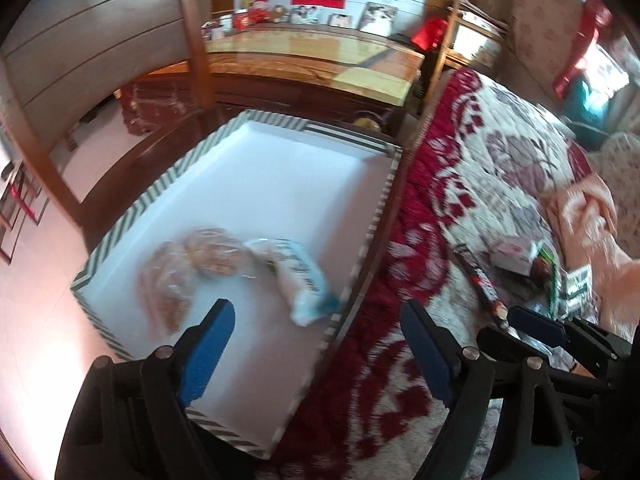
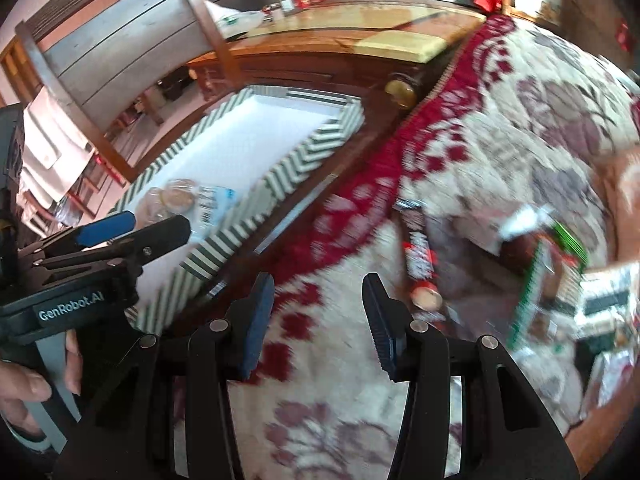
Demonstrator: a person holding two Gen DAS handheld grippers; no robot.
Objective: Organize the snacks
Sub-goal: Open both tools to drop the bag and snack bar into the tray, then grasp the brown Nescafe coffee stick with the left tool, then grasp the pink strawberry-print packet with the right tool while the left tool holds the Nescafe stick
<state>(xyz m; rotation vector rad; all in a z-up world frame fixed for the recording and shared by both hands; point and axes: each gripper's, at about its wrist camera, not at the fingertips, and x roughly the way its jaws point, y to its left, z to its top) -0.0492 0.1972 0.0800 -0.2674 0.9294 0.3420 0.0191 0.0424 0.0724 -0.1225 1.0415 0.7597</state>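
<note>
- Both tongs are empty: left gripper (image 1: 316, 344) spread wide, right gripper (image 2: 318, 320) half apart, nothing between.
- Done so far: two wrapped snacks (image 1: 224, 264) lie in the striped tray (image 1: 132, 216), just ahead of the left one.
- Left to do: loose packets (image 2: 552, 276) on the quilt (image 2: 520, 120), ahead-right of the right one.

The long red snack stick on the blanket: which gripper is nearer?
Right. The right gripper hangs just beside the red snack stick; the left gripper straddles the striped box's edge.
</note>
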